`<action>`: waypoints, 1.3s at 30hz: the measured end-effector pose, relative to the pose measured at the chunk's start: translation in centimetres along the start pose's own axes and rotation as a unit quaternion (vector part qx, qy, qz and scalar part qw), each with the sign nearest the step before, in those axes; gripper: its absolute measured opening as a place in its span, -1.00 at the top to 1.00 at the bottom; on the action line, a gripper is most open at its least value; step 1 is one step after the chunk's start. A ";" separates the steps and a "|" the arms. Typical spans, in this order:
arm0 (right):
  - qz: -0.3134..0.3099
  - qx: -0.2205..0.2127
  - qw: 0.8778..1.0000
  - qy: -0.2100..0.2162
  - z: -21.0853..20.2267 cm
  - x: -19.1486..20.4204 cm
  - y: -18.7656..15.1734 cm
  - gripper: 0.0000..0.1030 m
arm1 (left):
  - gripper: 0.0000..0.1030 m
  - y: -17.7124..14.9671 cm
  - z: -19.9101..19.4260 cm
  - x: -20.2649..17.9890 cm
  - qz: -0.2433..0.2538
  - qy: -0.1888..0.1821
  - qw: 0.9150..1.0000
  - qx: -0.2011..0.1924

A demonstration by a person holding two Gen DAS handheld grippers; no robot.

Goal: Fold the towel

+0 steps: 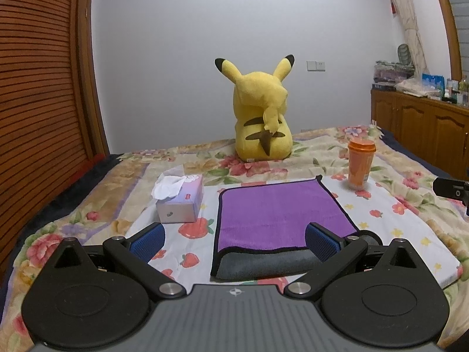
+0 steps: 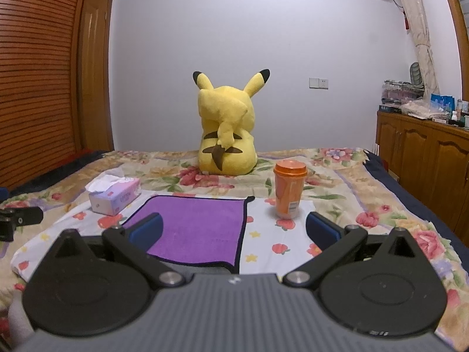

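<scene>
A purple towel (image 1: 275, 214) with black trim and a grey underside lies flat on the white strawberry-print cloth (image 1: 390, 220) on the bed. It looks folded over, with a grey strip showing along its near edge. It also shows in the right wrist view (image 2: 199, 228). My left gripper (image 1: 234, 242) is open and empty, just above the towel's near edge. My right gripper (image 2: 234, 230) is open and empty, over the towel's near right corner. Each gripper's tip shows at the edge of the other's view.
A tissue box (image 1: 180, 201) stands left of the towel. An orange cup (image 1: 360, 164) stands at its far right. A yellow Pikachu plush (image 1: 262, 123) sits behind. A wooden wardrobe (image 1: 38, 88) is left, a wooden cabinet (image 1: 422, 126) right.
</scene>
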State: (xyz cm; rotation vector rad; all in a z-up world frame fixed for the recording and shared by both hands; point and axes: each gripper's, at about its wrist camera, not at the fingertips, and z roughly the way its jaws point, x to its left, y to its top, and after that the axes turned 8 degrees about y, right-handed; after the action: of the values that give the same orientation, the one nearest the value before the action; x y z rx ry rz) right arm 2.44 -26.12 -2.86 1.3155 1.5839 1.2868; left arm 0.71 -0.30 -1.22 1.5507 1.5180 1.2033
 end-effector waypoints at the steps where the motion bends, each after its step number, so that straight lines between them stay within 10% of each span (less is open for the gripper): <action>1: 0.000 0.002 1.000 0.000 0.1 0.0 0.0 -1.00 | -1.00 0.0 0.1 -0.1 0.001 0.000 1.000 0.002; 39: -0.016 0.070 0.997 0.027 7.1 0.2 -0.4 -1.00 | -1.00 0.8 7.9 -1.5 0.038 -0.020 0.996 0.075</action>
State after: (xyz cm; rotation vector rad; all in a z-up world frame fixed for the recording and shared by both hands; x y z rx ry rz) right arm 8.93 -24.13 -5.10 1.3428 1.7531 1.2202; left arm 8.43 -0.67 -3.67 1.7348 1.5661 1.1135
